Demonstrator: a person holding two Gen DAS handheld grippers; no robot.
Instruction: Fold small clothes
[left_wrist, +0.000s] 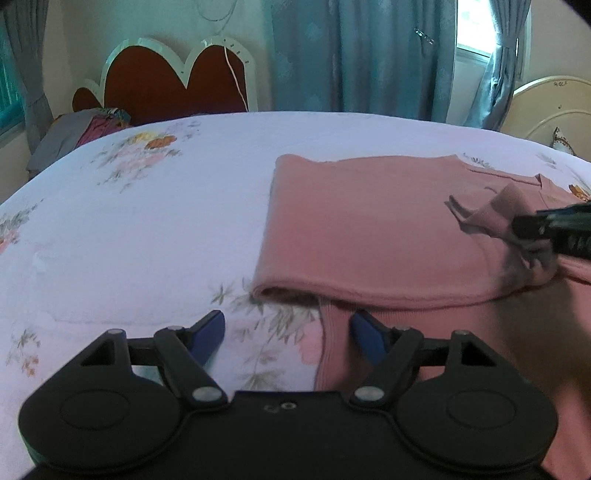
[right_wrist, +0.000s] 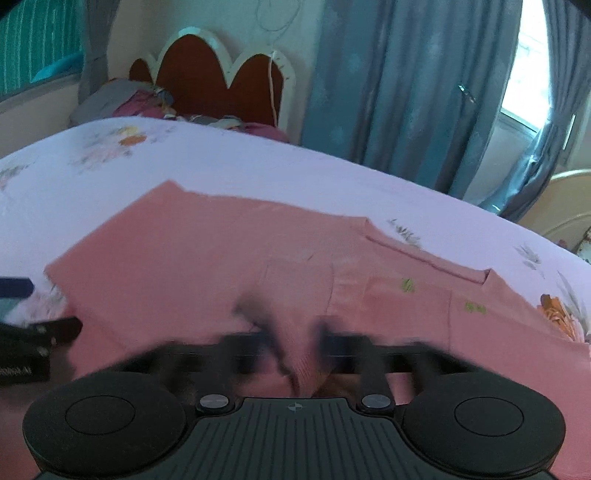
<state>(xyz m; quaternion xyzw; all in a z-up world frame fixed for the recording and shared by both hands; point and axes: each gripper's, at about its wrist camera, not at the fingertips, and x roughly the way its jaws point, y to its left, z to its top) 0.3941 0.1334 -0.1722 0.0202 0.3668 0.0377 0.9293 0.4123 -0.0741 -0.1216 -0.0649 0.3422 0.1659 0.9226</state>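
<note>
A pink garment lies folded on the floral bedsheet, with a rolled fold along its near left edge. In the left wrist view my left gripper stands open just in front of that edge. A ribbed pink strip lies partly between its blue pads, and neither pad presses on it. My right gripper comes in from the right, shut on a raised pinch of the pink fabric. In the right wrist view the right gripper is blurred, with pink cloth bunched between its fingers.
A red headboard with a white rim stands at the far side of the bed, with a pile of clothes beside it. Blue curtains hang behind. A cream bed frame is at the far right.
</note>
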